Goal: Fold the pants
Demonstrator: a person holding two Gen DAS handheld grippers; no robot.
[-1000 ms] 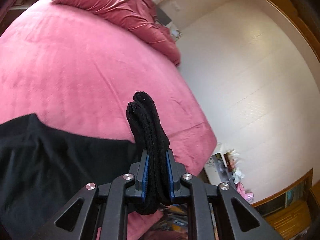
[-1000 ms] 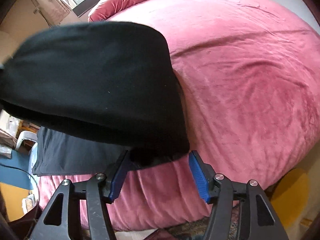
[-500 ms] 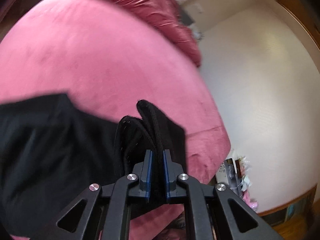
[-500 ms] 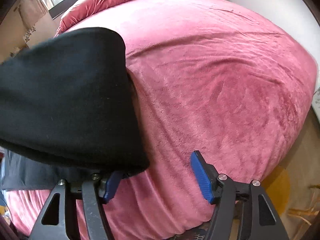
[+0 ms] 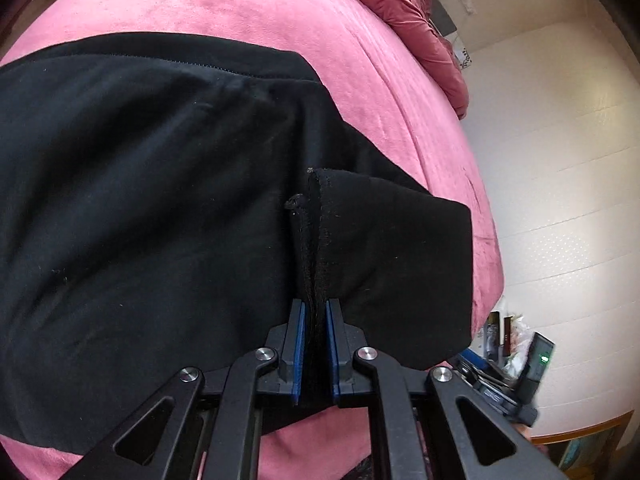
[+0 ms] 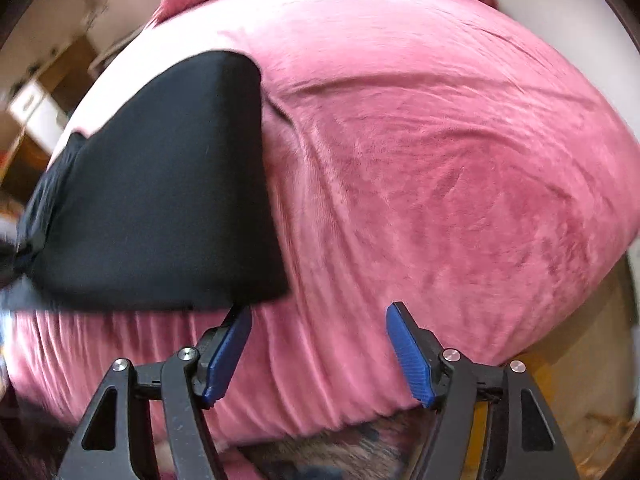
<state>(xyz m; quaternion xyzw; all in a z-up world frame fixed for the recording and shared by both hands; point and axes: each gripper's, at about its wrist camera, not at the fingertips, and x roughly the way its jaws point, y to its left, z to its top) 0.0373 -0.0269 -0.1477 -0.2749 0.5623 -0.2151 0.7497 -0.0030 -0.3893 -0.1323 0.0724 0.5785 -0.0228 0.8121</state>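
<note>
Black pants lie folded over on a pink bed. My left gripper is shut on a bunched hem edge of the pants, low over the folded layers near the bed's right edge. In the right wrist view the pants lie as a folded black slab to the left. My right gripper is open and empty, just off the fold's near right corner, above the pink cover.
A crumpled pink duvet lies at the far end of the bed. White floor and small clutter sit right of the bed. The bed's front edge drops to a patterned rug.
My left gripper has carried the hem down and across onto the spread pants. My right gripper, open throughout, has drawn back clear of the fold, which now rests on the bed.
</note>
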